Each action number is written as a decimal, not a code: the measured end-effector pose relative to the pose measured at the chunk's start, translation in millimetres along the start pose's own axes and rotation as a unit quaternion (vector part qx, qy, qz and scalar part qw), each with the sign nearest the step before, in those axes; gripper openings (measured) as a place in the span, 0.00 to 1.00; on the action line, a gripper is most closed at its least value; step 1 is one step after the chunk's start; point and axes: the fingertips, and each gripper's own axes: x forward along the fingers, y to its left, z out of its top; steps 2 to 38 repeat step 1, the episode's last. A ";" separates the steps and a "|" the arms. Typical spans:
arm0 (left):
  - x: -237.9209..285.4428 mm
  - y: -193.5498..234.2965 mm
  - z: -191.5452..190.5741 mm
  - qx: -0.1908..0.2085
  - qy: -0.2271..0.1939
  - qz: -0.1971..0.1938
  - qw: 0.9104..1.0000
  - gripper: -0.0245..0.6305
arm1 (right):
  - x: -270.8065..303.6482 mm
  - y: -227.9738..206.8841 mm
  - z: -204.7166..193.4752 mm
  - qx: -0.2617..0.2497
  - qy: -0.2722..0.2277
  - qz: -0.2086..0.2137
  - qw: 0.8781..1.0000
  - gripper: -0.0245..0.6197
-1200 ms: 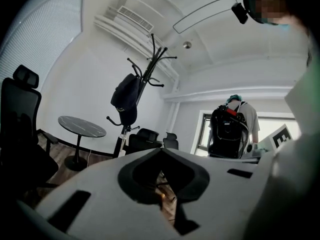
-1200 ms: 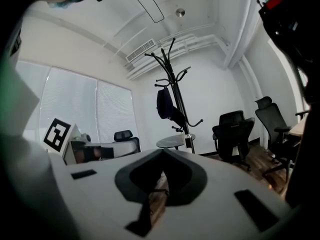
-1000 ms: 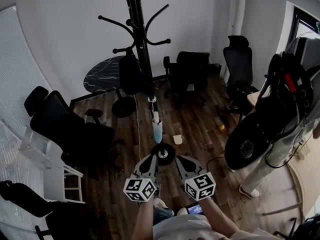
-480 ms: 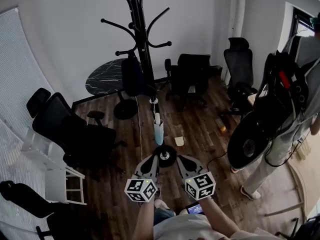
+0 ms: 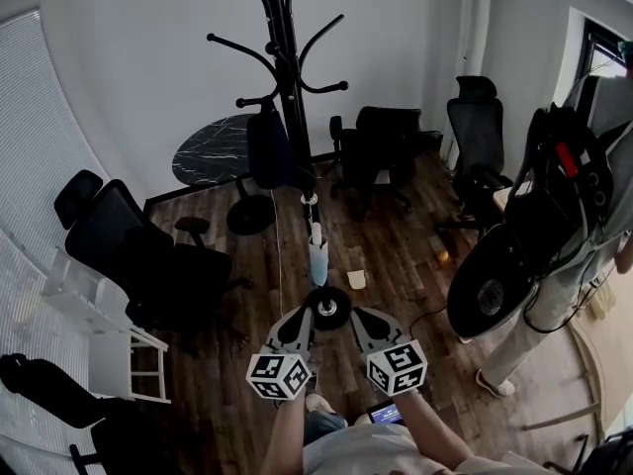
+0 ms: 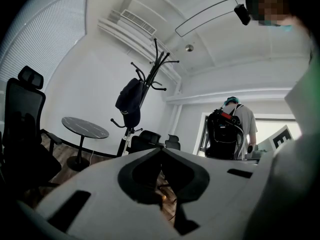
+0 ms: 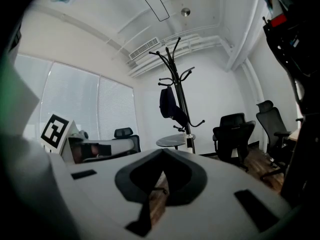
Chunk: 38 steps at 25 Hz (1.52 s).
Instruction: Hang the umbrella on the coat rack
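The black coat rack [image 5: 284, 57] stands ahead on the wood floor, its round base [image 5: 327, 308] just beyond my grippers. A dark bag [image 5: 267, 150] hangs from a low hook. Lower down the pole hangs a pale blue folded umbrella [image 5: 317, 256], apart from both grippers. My left gripper [image 5: 300, 313] and right gripper [image 5: 358, 315] are held side by side, low, jaws together and empty. The left gripper view shows its shut tips [image 6: 161, 149] aimed toward the rack [image 6: 150, 79]. The right gripper [image 7: 162, 152] is likewise shut, with the rack [image 7: 176, 84] ahead.
Black office chairs stand at the left [image 5: 148, 255] and behind the rack [image 5: 381, 142]. A round dark table [image 5: 213, 146] is at the back left, a white stool [image 5: 109, 344] at the left. A person with a black backpack [image 5: 539, 236] stands at the right.
The view has drifted slightly, so the rack sits a little further right and lower. Both grippers stay shut in the same place. The person at the right has shifted a little.
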 end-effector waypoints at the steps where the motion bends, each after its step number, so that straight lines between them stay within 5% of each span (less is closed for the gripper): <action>1: -0.5 0.4 -0.6 0.000 0.000 0.000 1.000 0.07 | 0.3 0.6 -0.8 0.000 0.000 0.000 1.000 0.05; 38: -0.5 0.4 -0.6 0.000 0.000 0.000 1.000 0.07 | 0.3 0.6 -0.8 0.000 0.000 0.000 1.000 0.05</action>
